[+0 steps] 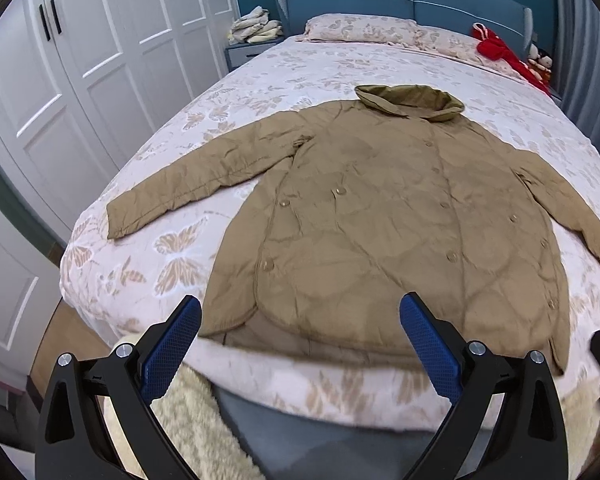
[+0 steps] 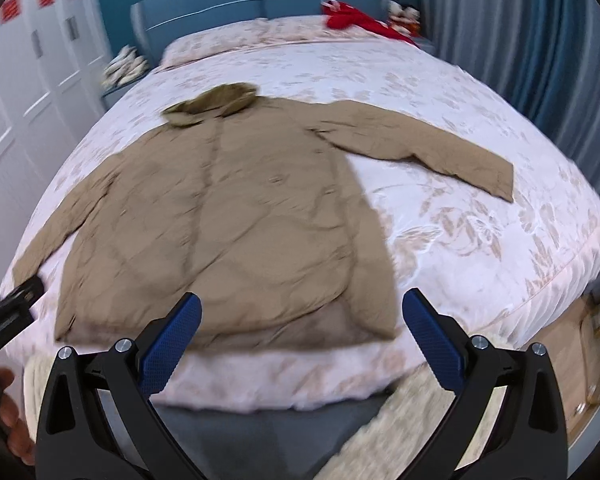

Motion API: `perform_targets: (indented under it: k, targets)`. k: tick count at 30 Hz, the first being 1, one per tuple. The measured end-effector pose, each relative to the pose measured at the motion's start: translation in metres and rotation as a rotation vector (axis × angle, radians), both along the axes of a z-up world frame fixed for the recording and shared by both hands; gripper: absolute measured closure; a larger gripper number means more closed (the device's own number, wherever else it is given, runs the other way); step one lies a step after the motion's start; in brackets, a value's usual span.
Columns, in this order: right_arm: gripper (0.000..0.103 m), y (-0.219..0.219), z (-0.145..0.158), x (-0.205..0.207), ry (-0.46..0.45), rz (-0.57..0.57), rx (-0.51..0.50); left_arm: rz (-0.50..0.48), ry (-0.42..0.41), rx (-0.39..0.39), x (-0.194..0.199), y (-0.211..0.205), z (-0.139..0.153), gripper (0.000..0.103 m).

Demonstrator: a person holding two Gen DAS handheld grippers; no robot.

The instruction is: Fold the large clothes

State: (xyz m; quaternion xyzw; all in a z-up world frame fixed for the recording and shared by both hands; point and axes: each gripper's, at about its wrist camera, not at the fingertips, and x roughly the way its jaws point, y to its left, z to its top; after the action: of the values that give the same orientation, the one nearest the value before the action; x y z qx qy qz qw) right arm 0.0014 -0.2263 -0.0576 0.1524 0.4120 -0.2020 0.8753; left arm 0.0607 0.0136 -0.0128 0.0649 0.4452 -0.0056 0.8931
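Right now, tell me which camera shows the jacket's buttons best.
The left wrist view: it is sharp, and the buttons stand out down the front of the tan jacket. The right wrist view shows the same jacket blurred, with its buttons barely visible.

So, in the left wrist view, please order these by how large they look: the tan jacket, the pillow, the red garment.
1. tan jacket, clearly the largest.
2. pillow.
3. red garment.
The pillow and red garment lie far from the camera, so their true sizes are unsure.
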Motion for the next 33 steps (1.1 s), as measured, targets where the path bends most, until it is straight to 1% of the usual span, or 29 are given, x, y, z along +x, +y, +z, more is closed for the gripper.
perform_targets:
  k: [2, 4, 6, 9, 12, 17, 19, 21, 23, 25, 28, 30, 32, 33]
  targets:
    - [0.005, -0.031, -0.009, 0.006, 0.010, -0.057, 0.060, 0.010, 0.000, 0.013, 0.012, -0.004, -0.003, 0.005]
    - [0.005, -0.070, -0.021, 0.010, 0.015, -0.141, 0.140, 0.012, 0.002, 0.026, 0.024, -0.010, -0.007, 0.005]
    - [0.005, -0.104, -0.031, 0.014, 0.011, -0.210, 0.188, 0.013, 0.005, 0.035, 0.036, -0.015, -0.011, 0.005]
    - [0.005, -0.148, -0.045, 0.020, 0.003, -0.286, 0.234, 0.012, 0.020, 0.046, 0.052, -0.024, -0.020, 0.005]
    - [0.005, -0.190, -0.063, 0.024, -0.037, -0.359, 0.303, 0.013, 0.042, 0.040, 0.066, -0.030, -0.029, 0.005]
    - [0.005, -0.262, -0.096, 0.031, -0.131, -0.470, 0.428, 0.017, 0.076, 0.023, 0.090, -0.040, -0.044, 0.005]
    - [0.005, -0.289, -0.109, 0.035, -0.187, -0.511, 0.483, 0.024, 0.082, 0.021, 0.100, -0.042, -0.050, 0.005]
    - [0.005, -0.306, -0.117, 0.038, -0.210, -0.549, 0.485, 0.036, 0.088, 0.031, 0.107, -0.044, -0.054, 0.005]
    - [0.005, -0.322, -0.124, 0.043, -0.213, -0.590, 0.482, 0.047, 0.097, 0.042, 0.116, -0.047, -0.061, 0.005]
    - [0.005, -0.337, -0.132, 0.046, -0.247, -0.622, 0.498, 0.059, 0.097, 0.043, 0.121, -0.047, -0.065, 0.005]
    - [0.005, -0.351, -0.133, 0.054, -0.273, -0.637, 0.460, 0.077, 0.089, 0.040, 0.130, -0.046, -0.069, 0.005]
    - [0.010, -0.358, -0.133, 0.059, -0.277, -0.644, 0.437, 0.094, 0.088, 0.054, 0.137, -0.045, -0.073, 0.005]
    - [0.033, -0.363, -0.134, 0.063, -0.268, -0.658, 0.418, 0.108, 0.085, 0.072, 0.144, -0.044, -0.077, 0.005]
    - [0.038, -0.367, -0.135, 0.065, -0.256, -0.668, 0.407, 0.114, 0.084, 0.081, 0.146, -0.043, -0.079, 0.005]
